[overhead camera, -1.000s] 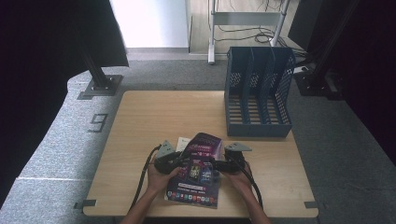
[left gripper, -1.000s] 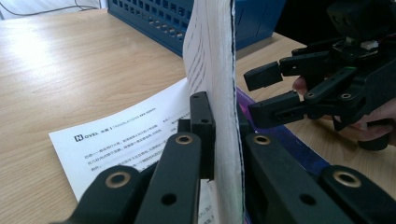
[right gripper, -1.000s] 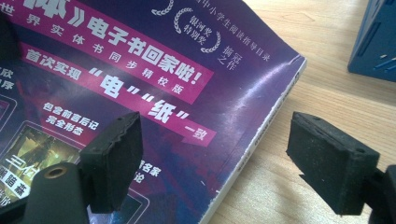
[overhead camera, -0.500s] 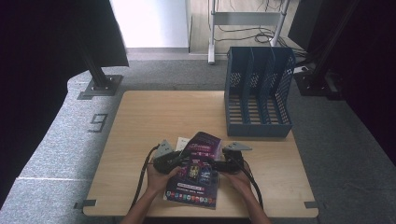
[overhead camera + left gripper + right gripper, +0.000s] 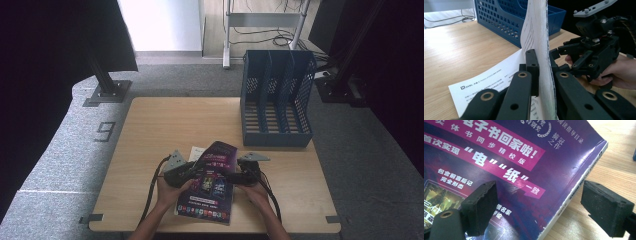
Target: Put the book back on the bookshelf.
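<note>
Both grippers: black linkage jaws, brass-ringed pivot holes, rough black pads. Grey triangular plates on top, black cables trailing. Forearms bare.

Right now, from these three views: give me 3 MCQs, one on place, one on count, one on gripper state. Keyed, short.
1. Where does the blue file rack stand on the table?
A. far right corner
B. near left corner
C. centre front

2. How many slots does the rack have?
A. one
B. three
C. six

3. How does the left gripper stand?
A. wide open above the table
B. shut on the purple book
C. shut on the rack

Key: 1 A, the high view shows it at the table's far right. 2 B, two dividers split it into three. 3 B, the left gripper view shows its jaws clamped on the book's pages, while the right gripper, whose jaws have just been opening, straddles the spine without pressing.
</note>
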Demonstrator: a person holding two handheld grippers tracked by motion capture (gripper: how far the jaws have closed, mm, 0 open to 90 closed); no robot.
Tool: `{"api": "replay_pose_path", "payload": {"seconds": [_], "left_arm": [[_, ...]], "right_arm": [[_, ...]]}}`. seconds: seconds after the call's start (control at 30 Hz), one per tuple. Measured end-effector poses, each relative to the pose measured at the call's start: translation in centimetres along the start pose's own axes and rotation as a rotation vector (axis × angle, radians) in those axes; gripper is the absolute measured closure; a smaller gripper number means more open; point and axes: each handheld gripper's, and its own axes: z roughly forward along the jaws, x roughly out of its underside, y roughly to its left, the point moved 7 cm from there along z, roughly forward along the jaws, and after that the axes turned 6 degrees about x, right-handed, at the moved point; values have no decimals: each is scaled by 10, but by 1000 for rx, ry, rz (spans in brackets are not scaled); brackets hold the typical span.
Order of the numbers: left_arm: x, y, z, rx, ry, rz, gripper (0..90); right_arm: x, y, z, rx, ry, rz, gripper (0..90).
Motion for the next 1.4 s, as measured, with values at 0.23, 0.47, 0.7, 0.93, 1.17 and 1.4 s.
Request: {"api": "replay_pose_path", "payload": {"seconds": [0.23,0.47,0.7,0.93,1.17,1.4], "left_arm": [[-2,-3,-1,10,-2,4,871],[10,12,4,1,34,-53,870],[26,25,11,-24,96,-97,863],[38,34,18,-54,137,-111,852],[49,42,23,-75,177,-129,842],[58,49,27,-91,221,-148,832]], "right_arm": [[-1,0,-1,-30,-2,16,136],[1,-2,-1,12,12,-15,187],[1,0,-2,29,10,-33,219],[0,-1,-1,30,9,-34,247],[0,0,1,30,15,-38,252],[0,0,4,31,22,-47,255]]}}
